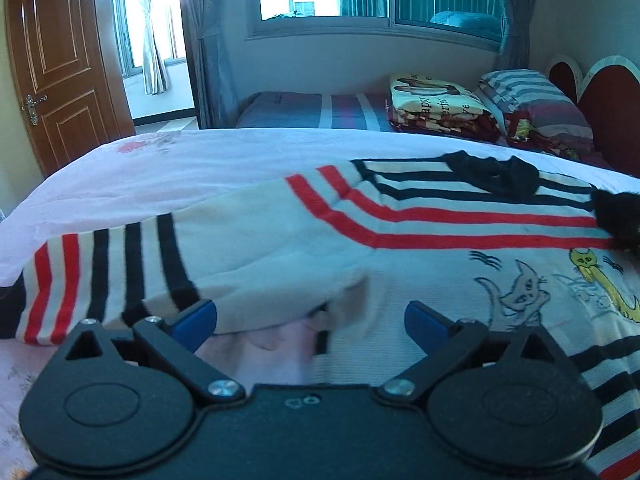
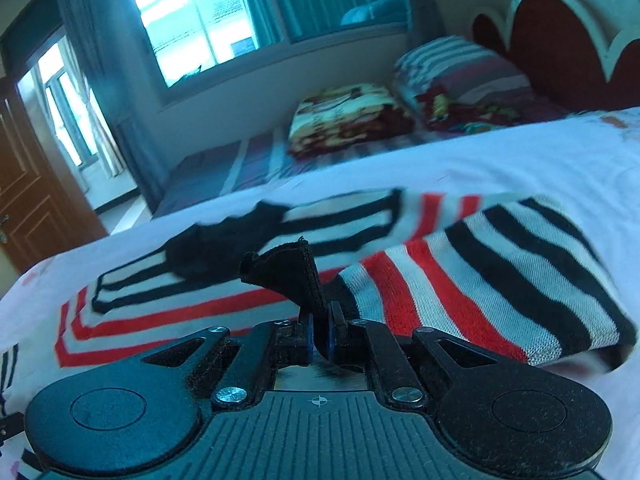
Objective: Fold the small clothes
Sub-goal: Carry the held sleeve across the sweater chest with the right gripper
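Right gripper (image 2: 320, 332), at bottom centre of its own view and pointing down toward the bed, has its jaws pressed together on the black cuff (image 2: 294, 272) of a striped sweater (image 2: 472, 280). The cuff stands up from the pads in a creased fold, and the sleeve behind it runs off to the right of the frame, banded in black, white and red.

Left gripper (image 1: 310, 326), low in its own view and also tilted downward, is spread wide, its blue pads (image 1: 420, 322) apart and closed on nothing. Between and just beyond them lies the hem of the sweater's other sleeve (image 1: 120, 272), lifted slightly so the sheet (image 1: 180, 168) shows underneath.

The sweater lies flat across the middle of the bed, chest up. Red chevron stripes cross the upper body, black ones sit nearer the black collar (image 1: 492, 176), and cartoon cats (image 1: 560, 284) are stitched on the pale front at the right of the left view. The left sleeve stretches to the lower left of that frame, its striped end near the sheet's edge.

Bare sheet surrounds the sweater on the far side and to the left. Beyond the bed's far edge sit a second mattress (image 1: 304, 114), a folded blanket (image 1: 436, 104), a pillow (image 1: 528, 96) and a red headboard (image 1: 600, 104) at upper right; a door (image 1: 60, 64) stands at upper left.
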`<action>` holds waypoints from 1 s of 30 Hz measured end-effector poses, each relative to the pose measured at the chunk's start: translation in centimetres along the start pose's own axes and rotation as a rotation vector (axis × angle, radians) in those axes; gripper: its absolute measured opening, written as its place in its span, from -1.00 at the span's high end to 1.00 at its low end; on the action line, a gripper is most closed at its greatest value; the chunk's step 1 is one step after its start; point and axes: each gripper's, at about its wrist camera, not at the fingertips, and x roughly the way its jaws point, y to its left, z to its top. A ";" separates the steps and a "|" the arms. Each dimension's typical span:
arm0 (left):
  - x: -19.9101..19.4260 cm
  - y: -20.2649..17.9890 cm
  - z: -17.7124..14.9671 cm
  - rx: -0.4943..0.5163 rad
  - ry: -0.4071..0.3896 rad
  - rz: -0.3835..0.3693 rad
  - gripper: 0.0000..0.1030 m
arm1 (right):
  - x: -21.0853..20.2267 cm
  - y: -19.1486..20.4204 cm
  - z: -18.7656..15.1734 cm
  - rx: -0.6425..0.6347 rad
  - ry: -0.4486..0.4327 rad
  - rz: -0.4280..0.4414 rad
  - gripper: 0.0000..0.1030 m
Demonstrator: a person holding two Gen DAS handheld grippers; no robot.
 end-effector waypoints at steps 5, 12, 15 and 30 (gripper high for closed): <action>0.2 2.8 0.0 -0.031 0.000 0.012 -0.95 | 3.0 4.5 -1.4 -0.043 0.048 0.026 0.88; 0.8 4.6 0.3 -0.082 0.013 0.016 -0.94 | 5.5 9.4 -3.9 -0.187 0.058 0.028 0.18; 0.2 4.3 1.0 -0.106 -0.015 -0.036 -0.91 | 3.3 10.1 -4.4 -0.248 -0.006 0.059 -0.22; 8.2 -11.0 4.3 -0.243 0.188 -0.567 -0.27 | -7.0 -12.8 -2.7 0.567 -0.146 -0.056 -0.22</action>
